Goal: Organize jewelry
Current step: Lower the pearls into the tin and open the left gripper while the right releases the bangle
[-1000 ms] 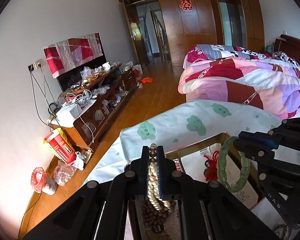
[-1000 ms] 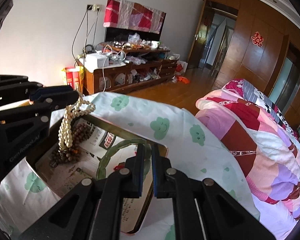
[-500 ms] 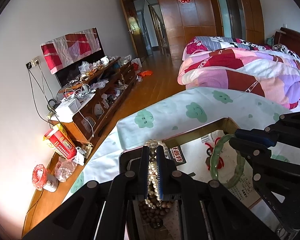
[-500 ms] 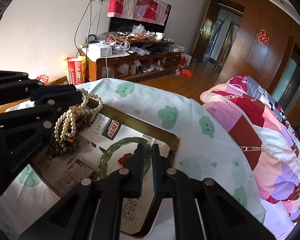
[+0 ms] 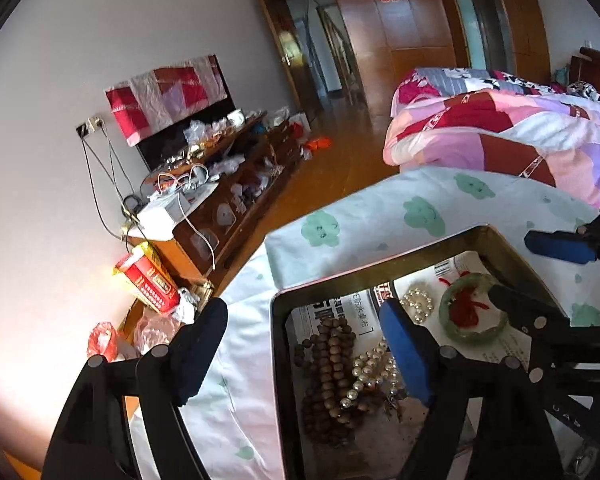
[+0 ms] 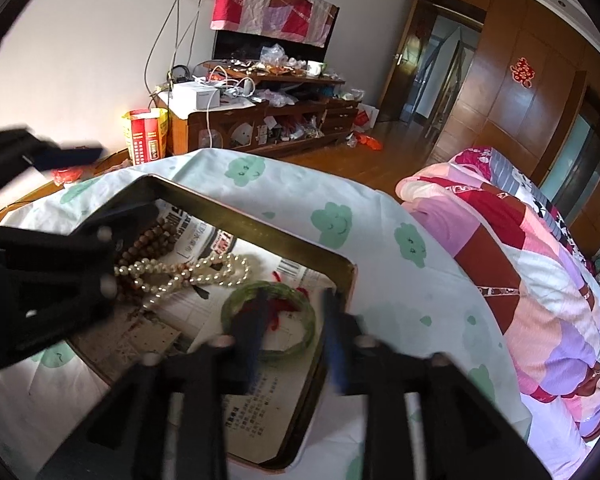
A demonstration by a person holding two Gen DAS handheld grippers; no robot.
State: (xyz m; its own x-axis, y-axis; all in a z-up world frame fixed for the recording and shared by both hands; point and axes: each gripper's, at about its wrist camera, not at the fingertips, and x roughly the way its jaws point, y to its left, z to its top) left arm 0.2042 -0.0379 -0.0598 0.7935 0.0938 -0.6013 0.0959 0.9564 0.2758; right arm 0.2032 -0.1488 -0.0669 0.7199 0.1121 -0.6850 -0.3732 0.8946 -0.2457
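A dark metal tray (image 5: 364, 274) (image 6: 244, 222) lined with newspaper sits on a cloud-print cloth. In it lie a brown wooden bead string (image 5: 328, 364) (image 6: 148, 240), a pearl necklace (image 5: 370, 372) (image 6: 196, 276) and a green jade bangle (image 5: 474, 306) (image 6: 276, 322) with a red cord. My left gripper (image 5: 304, 354) is open and empty above the beads. My right gripper (image 6: 292, 336) is open and empty over the bangle; it also shows in the left wrist view (image 5: 540, 276).
A bed with a pink and red patchwork quilt (image 6: 540, 280) lies to the right. A cluttered wooden TV cabinet (image 6: 260, 120) stands against the far wall, with a red box (image 5: 148, 282) and plastic bags beside it. Wooden floor runs to the doorway.
Both grippers have opened. The pearl necklace dropped from the left gripper onto the beads in the tray, and the bangle left the right gripper and lies flat in the tray.
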